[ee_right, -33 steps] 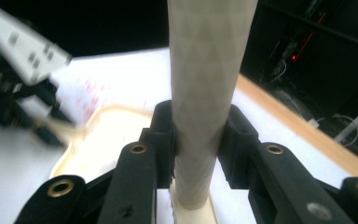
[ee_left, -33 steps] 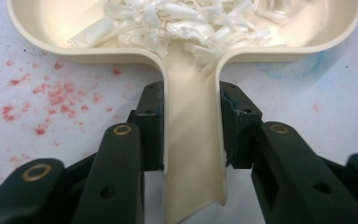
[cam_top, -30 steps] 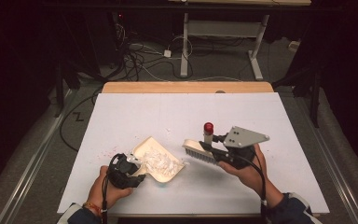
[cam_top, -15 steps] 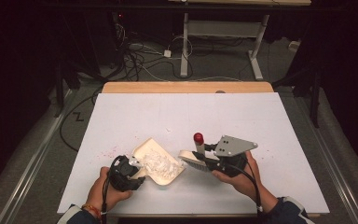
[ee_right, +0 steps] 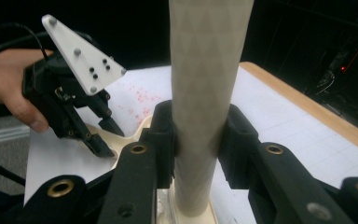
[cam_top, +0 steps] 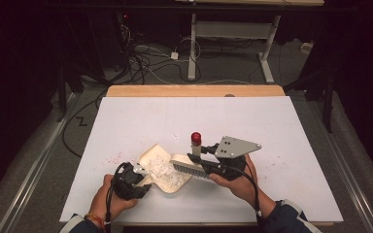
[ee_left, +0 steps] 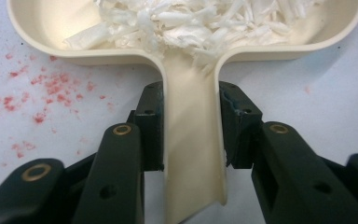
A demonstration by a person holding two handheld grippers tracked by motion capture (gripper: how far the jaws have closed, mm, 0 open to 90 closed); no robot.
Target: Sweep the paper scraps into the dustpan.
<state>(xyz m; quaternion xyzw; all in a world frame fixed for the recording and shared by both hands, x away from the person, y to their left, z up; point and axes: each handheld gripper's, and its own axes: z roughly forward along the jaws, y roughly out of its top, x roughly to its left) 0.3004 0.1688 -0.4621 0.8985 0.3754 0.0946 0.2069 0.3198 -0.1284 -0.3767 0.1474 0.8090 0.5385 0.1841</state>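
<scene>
A cream dustpan (cam_top: 151, 158) lies near the table's front edge with a heap of white shreds (cam_top: 165, 174) in it. My left gripper (cam_top: 141, 178) is shut on the dustpan's handle (ee_left: 193, 154), and the shreds (ee_left: 191, 23) pile up just beyond the jaws. My right gripper (cam_top: 200, 156) is shut on the upright handle (ee_right: 205, 93) of a brush, which ends in a red cap (cam_top: 195, 138). The brush head (cam_top: 189, 167) rests bristles down at the pan's right rim. In the right gripper view the left gripper (ee_right: 100, 135) shows at the left.
White paper (cam_top: 175, 116) covers the table, with a wooden strip (cam_top: 194, 91) along its far edge. Red specks (ee_left: 51, 88) dot the paper left of the pan, and more specks (cam_top: 281, 158) lie to the right of my right hand. Cables and desk legs stand beyond the table.
My right gripper has carried the brush leftward and down, from beside the pan to its right rim. The left gripper and the dustpan have stayed in place.
</scene>
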